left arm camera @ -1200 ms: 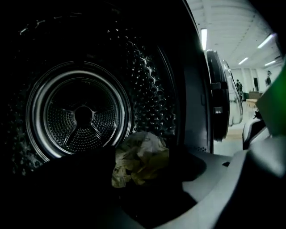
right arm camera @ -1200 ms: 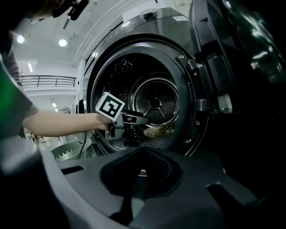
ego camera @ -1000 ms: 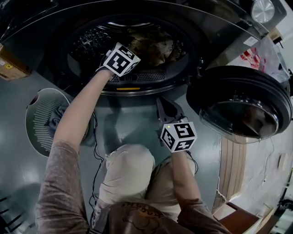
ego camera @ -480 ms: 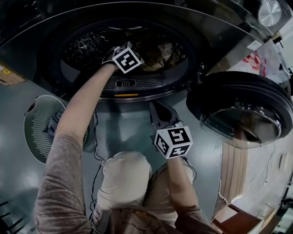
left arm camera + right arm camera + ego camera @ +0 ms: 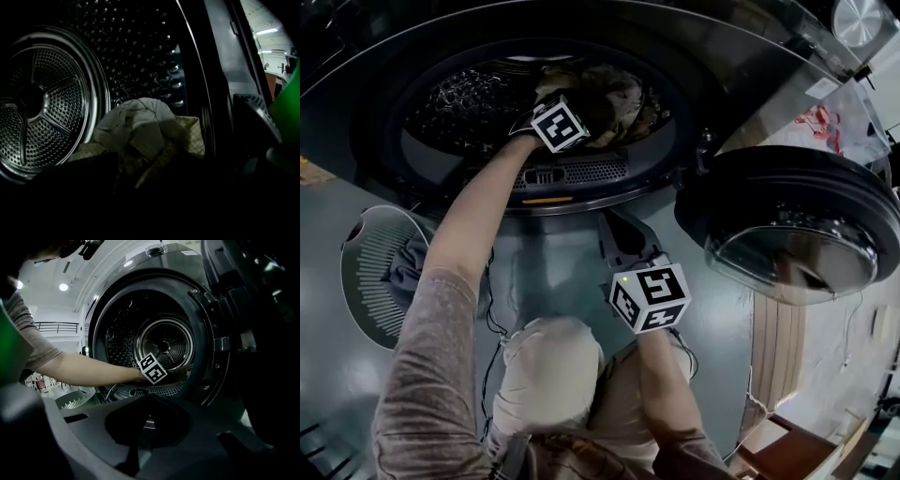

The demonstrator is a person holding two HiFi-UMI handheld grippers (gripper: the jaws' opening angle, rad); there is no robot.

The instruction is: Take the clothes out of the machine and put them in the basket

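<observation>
The machine's drum stands open, and a crumpled pile of pale and yellowish checked clothes lies at its bottom right. My left gripper reaches into the drum right at that pile, which fills the middle of the left gripper view as clothes. Its jaws are opening and spread wide; they are too dark to show any cloth between them. My right gripper hangs outside, below the drum's mouth, shut and empty, its jaws meeting. The white basket stands on the floor at the left with a dark garment in it.
The round glass door is swung open at the right, close to my right gripper. A person's knee is on the grey floor in front of the machine. The basket shows below the left arm.
My left gripper has gone deeper and lower into the drum, up to the clothes pile. The right gripper has stayed roughly where it was.
</observation>
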